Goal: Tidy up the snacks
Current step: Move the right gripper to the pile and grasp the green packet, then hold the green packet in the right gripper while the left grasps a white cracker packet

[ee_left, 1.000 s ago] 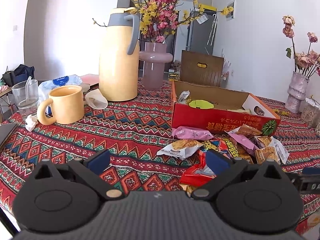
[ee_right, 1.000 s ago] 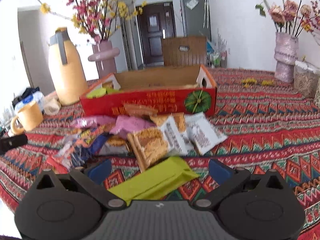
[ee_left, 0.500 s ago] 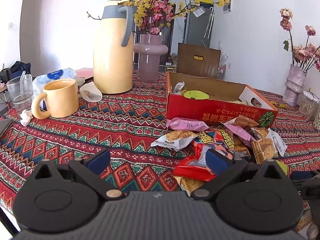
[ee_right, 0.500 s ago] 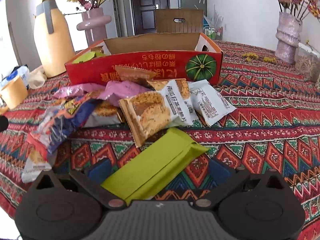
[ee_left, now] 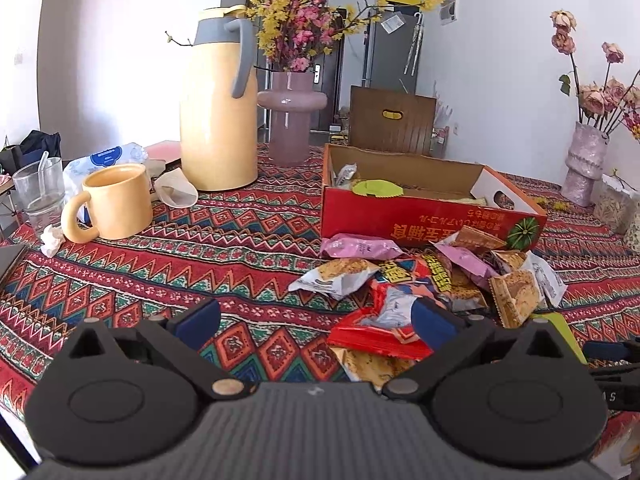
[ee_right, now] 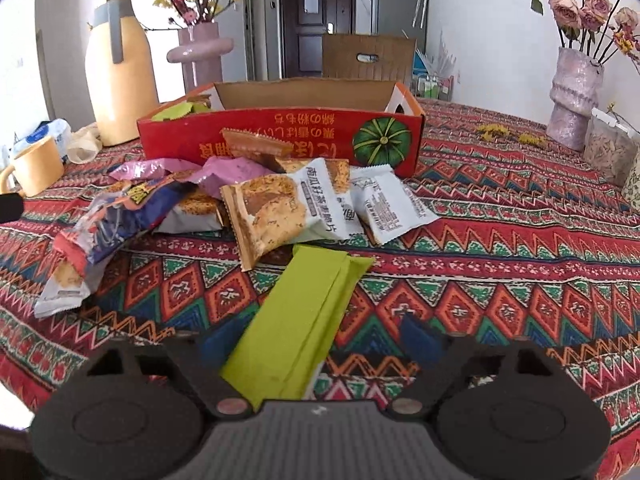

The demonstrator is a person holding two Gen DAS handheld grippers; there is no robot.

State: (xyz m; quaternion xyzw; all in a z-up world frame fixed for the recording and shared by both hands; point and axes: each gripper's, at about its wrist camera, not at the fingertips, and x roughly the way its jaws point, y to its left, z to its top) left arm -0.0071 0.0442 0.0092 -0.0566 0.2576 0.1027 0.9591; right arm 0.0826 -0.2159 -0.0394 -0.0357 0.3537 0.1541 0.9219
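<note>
Right gripper (ee_right: 310,342): jaws just closing around the green packet (ee_right: 298,320), its left pad seemingly touching, the right one clear.
Green packet: flat on the patterned cloth (ee_right: 500,280), before the snack pile (ee_right: 280,204) (red box (ee_right: 280,136) behind).
Left gripper (ee_left: 316,322): jaws wide, empty.

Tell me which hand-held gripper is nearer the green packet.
Right. The right hand-held gripper straddles the green packet, jaws just closing around it. The left hand-held gripper hangs left of it, over the red packet.
</note>
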